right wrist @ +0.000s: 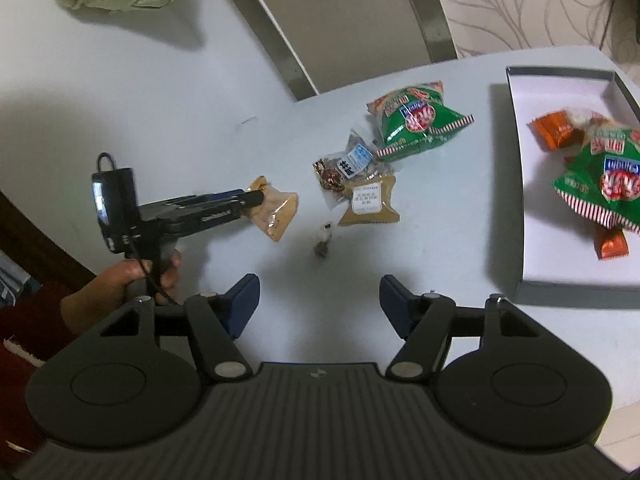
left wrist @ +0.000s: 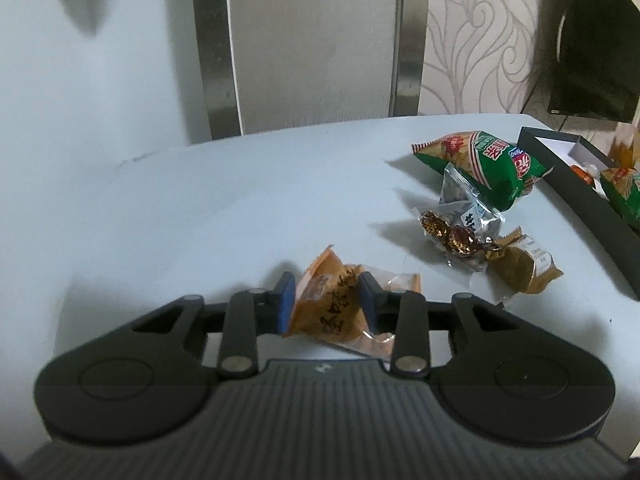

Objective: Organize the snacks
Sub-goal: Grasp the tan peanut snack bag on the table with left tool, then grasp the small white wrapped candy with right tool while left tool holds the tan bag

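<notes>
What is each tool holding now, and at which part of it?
The left tool is shut on the orange snack packet, gripping it across its middle. The right tool is open and holds nothing.

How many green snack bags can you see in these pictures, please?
2: one green bag on the table beside the small packets, one green bag inside the box. Others may be hidden.

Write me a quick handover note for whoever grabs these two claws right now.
Left claw: shut on the tan snack packet, above the table.
Right claw: open, holding nothing.
Done: box at the right already holds a green chip bag and orange packets.
Left: the held packet, plus the loose pile on the table: another green bag, a brown packet, small wrapped sweets, and one candy nearer.
</notes>
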Available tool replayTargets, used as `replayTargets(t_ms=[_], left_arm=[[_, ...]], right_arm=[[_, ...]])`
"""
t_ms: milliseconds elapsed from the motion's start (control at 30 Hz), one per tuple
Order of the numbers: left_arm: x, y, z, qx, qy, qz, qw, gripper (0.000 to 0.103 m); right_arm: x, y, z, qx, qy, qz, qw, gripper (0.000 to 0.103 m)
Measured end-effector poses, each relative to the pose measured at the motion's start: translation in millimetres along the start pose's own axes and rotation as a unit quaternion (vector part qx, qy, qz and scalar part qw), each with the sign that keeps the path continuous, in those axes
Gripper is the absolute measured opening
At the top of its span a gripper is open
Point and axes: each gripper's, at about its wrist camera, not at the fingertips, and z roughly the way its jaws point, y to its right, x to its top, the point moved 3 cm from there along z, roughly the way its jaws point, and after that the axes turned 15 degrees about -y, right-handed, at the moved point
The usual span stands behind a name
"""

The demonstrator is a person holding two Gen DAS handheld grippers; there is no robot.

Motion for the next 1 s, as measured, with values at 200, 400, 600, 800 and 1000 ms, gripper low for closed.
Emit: replayTargets(t_ms=[200, 400, 600, 800, 1000], left_arm=[[-2.0, -7.9, 13.7, -0.049, -0.015, 0.008, 0.9987, 0.060], [17.1, 3.0, 32.1, -0.091, -0.038, 0.034, 0.9946, 0.063], [35.0, 11.4, 44.8, -0.107, -0.046, 0.020, 0.9930, 0.054], [40.4, 17.3, 47.0, -0.092, -0.050, 0.024, 0.9942, 0.053], [44.1, 19.8, 46.4, -0.083, -0.061, 0.034, 0.9941, 0.053]], right_arm=[[-10.3, -6.1, -0.9, -0.013, 0.005, 0.007, 1.000, 0.072], [-41.6, 8.2, -17.7, -0.030, 0.032, 0.068, 0.997, 0.072], [-76.2, 22.2, -43.5, -0.060, 0.072, 0.131, 0.987, 0.072], [-104.9, 28.5, -63.0, -0.084, 0.098, 0.170, 0.977, 0.072], [-116.6, 36.2, -76.4, -0.079, 0.135, 0.200, 0.967, 0.072]])
